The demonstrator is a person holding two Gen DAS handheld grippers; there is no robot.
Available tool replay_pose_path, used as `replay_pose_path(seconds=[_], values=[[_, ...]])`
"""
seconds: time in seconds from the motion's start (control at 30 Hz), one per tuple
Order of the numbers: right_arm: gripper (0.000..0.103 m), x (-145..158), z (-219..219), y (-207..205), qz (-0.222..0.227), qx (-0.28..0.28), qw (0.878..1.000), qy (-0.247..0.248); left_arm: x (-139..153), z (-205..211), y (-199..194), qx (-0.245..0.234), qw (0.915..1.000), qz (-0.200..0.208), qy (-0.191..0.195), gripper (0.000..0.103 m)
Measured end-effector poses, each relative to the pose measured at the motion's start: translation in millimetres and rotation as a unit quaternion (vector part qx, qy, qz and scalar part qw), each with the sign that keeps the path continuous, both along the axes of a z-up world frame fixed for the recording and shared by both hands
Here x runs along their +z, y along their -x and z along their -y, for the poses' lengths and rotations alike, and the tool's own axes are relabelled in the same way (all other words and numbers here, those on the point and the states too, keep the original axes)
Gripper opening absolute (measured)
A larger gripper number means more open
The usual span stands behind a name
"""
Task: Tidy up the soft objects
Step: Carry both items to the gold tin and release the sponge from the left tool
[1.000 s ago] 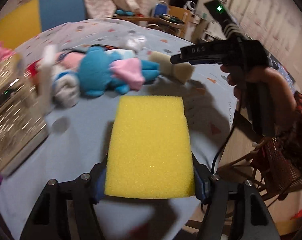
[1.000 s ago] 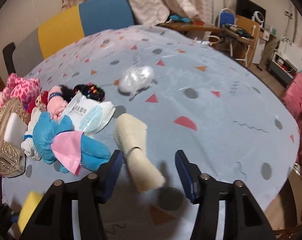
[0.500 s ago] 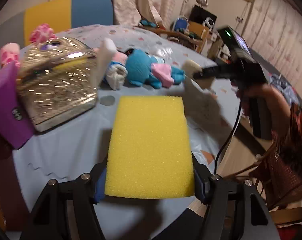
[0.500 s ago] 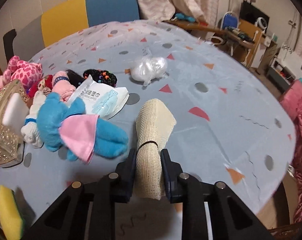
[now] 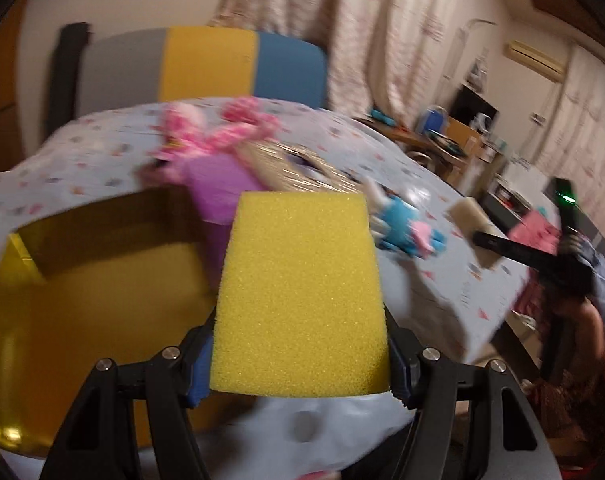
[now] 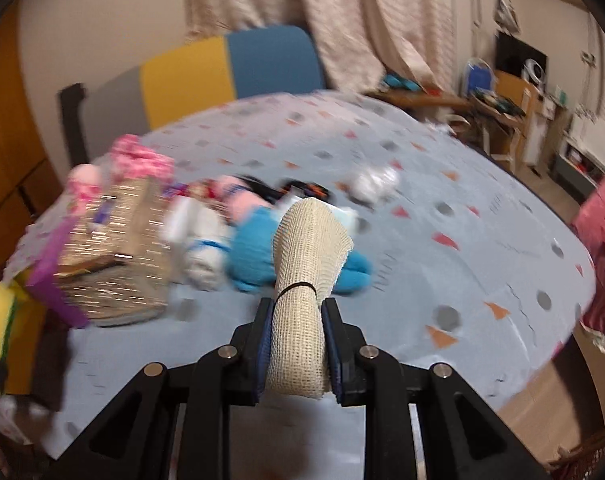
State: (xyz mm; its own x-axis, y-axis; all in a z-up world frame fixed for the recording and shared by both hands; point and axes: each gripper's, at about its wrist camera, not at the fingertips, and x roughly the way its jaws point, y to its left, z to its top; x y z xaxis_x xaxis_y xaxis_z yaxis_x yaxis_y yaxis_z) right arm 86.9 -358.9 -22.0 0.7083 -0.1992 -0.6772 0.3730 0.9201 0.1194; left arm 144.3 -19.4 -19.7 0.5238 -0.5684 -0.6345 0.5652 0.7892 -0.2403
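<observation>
Both tools are loaded, and the step in hand is judged to be the carry of two soft items toward a container.

The left gripper (image 5: 300, 364) is clamped on the yellow sponge (image 5: 298, 300), which is held flat between the blue pads and projects straight ahead of the fingers. An open yellow box (image 5: 82, 280) is seen ahead and to the left of this tool, at the near edge of the table (image 5: 442, 292); a purple flap stands at its far side.

The right gripper (image 6: 296, 354) is narrowed onto a rolled beige mesh cloth (image 6: 308, 280), gripped at its lower part just below a thin black band. The roll extends forward beyond the fingertips and is clear of the table. Ahead of it lie a blue plush toy (image 6: 254, 256), a white rolled item and a glittering gold box (image 6: 114, 248), all blurred. The yellow box is seen only at the far left edge of the right wrist view.

For the next move, the sponge is judged to need positioning over the box opening before the left jaws are spread. The right tool is to be brought leftward across the toys, kept high enough to clear them, and held back so that the two tools do not meet at the opening.
</observation>
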Motion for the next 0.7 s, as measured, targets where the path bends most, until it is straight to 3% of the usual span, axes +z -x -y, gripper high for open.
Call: replay_pose_path(seconds=[0.2,0.4,0.5,0.7], values=[[0.023,28.9,-79.8,-12.6,0.039,0.094,0.995,-0.012,4.0,-62.2,-41.2,0.08,0.9965,-0.02,-0.016,0.069],[0.023,44.8,-164.8,-37.1,0.039,0.212,0.976,-0.015,-8.4,-108.9,-80.9,0.144,0.9868,-0.032,-0.067,0.069],[0.023,42.9,-206.1,-53.4,0.026,0.256,0.966,-0.019,-19.1,-131.0,-103.6,0.176,0.9789,-0.04,-0.096,0.069],[0.023,32.0,-268.0,-89.5,0.002,0.304,0.952,-0.023,-48.0,-171.0,-151.8,0.227,0.9622,-0.1,-0.112,0.069]])
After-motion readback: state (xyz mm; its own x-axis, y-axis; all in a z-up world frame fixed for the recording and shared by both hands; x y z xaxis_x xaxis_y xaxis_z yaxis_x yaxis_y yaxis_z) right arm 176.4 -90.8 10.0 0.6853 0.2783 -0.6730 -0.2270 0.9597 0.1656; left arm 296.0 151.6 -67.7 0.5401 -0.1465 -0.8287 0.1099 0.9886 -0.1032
